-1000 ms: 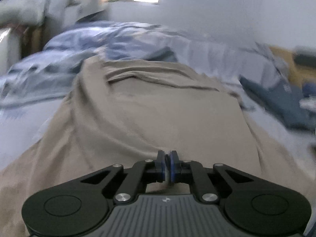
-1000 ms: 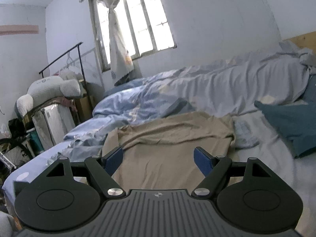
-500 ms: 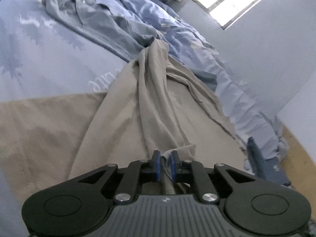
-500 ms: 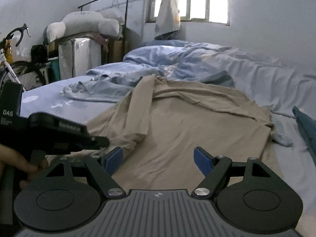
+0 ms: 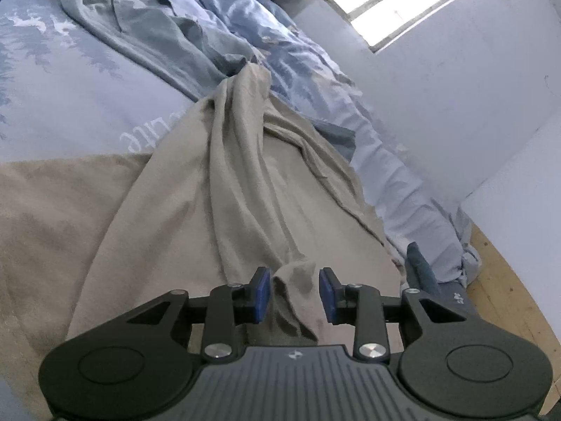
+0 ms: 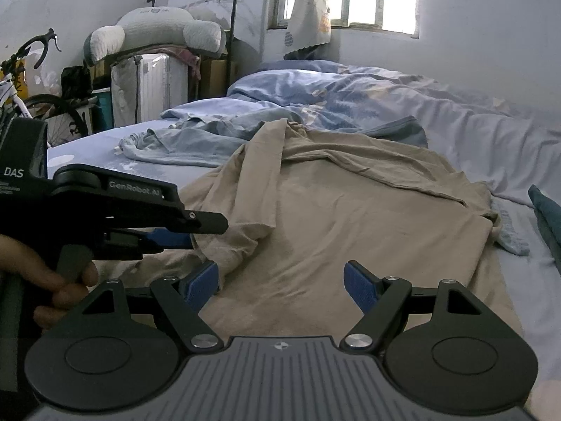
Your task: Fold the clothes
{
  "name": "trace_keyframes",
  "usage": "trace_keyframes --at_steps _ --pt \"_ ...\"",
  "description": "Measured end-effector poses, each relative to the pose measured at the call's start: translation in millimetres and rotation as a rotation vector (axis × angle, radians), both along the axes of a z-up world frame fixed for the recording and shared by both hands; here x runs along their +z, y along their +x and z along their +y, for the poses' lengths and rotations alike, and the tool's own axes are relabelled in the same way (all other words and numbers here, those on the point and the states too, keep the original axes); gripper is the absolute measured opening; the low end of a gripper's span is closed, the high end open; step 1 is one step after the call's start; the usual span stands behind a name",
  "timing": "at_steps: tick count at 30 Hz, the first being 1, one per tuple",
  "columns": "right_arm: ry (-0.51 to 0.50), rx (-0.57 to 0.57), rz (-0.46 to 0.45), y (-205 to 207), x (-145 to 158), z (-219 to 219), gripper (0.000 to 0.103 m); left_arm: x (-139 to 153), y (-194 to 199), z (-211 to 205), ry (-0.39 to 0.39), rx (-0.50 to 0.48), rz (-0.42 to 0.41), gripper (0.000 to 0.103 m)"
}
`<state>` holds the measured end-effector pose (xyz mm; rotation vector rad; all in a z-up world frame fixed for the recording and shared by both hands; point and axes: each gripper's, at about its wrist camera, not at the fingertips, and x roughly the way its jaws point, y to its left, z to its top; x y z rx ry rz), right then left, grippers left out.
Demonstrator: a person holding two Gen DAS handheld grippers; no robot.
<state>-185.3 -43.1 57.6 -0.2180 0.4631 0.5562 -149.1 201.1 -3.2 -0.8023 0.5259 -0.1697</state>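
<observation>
A beige garment (image 5: pixel 245 193) lies spread lengthwise on the bed, with one side folded over in long creases. My left gripper (image 5: pixel 295 294) is low over its near edge. Its jaws are opening, and a raised fold of the beige cloth stands loosely between the blue pads (image 5: pixel 262 294). In the right wrist view the same garment (image 6: pixel 350 210) fills the middle, and the left gripper (image 6: pixel 175 235) reaches in from the left, held by a hand (image 6: pixel 59 280). My right gripper (image 6: pixel 280 284) hovers open just above the garment's near part, with nothing between its fingers.
A grey-blue shirt (image 6: pixel 182 147) lies crumpled on the sheet left of the beige garment. A rumpled blue duvet (image 6: pixel 333 87) runs along the far side. A dark teal garment (image 6: pixel 547 217) lies at the right. A bicycle (image 6: pixel 21 80) and stacked boxes stand beyond the bed.
The left gripper rolled and swung to the garment's edge, then its jaws parted and let the pinched cloth go loose. The right gripper sank toward the garment and now holds still.
</observation>
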Motion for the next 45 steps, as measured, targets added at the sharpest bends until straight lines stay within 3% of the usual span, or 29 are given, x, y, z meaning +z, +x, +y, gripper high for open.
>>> trace_keyframes --at_steps 9,11,12,19,24,30,31,33,35,43,44,45 --pt "-0.003 0.011 0.004 -2.5 0.1 1.0 0.080 -0.3 5.6 -7.5 0.027 -0.031 -0.005 0.026" --pt "-0.009 0.017 0.006 -3.2 -1.2 1.9 0.080 1.3 7.6 -8.9 0.035 -0.043 -0.019 0.013" --pt "-0.011 0.019 0.008 -3.4 -1.9 2.3 0.080 2.1 8.5 -9.5 0.036 -0.054 -0.026 0.002" --pt "0.001 0.037 0.036 -3.8 -5.7 8.2 0.080 12.6 9.3 -7.9 -0.022 -0.089 -0.063 0.001" --pt "0.076 0.050 0.108 -0.2 -7.7 17.5 0.080 29.9 8.5 -15.2 0.051 -0.160 -0.107 0.000" --pt "0.178 0.052 0.153 4.8 0.1 22.1 0.080 43.5 6.1 -14.1 0.059 -0.194 -0.130 0.000" --pt "0.183 0.052 0.157 6.3 1.1 23.2 0.078 45.5 5.3 -12.7 0.056 -0.192 -0.135 0.000" --pt "0.164 0.052 0.178 11.9 0.6 27.5 0.062 48.6 3.5 -10.0 0.055 -0.189 -0.142 0.000" --pt "0.142 0.050 0.181 15.4 0.5 30.7 0.055 51.4 2.0 -7.7 0.051 -0.186 -0.145 0.000" --pt "0.117 0.096 0.167 28.3 3.8 47.1 0.055 64.7 3.2 -4.4 0.021 -0.179 -0.154 0.000" --pt "0.115 0.104 0.161 30.3 4.5 48.4 0.053 67.5 4.1 -4.4 0.024 -0.179 -0.154 0.000" --pt "0.112 0.112 0.155 32.6 5.4 49.6 0.043 70.8 5.2 -4.1 0.023 -0.180 -0.156 0.000"
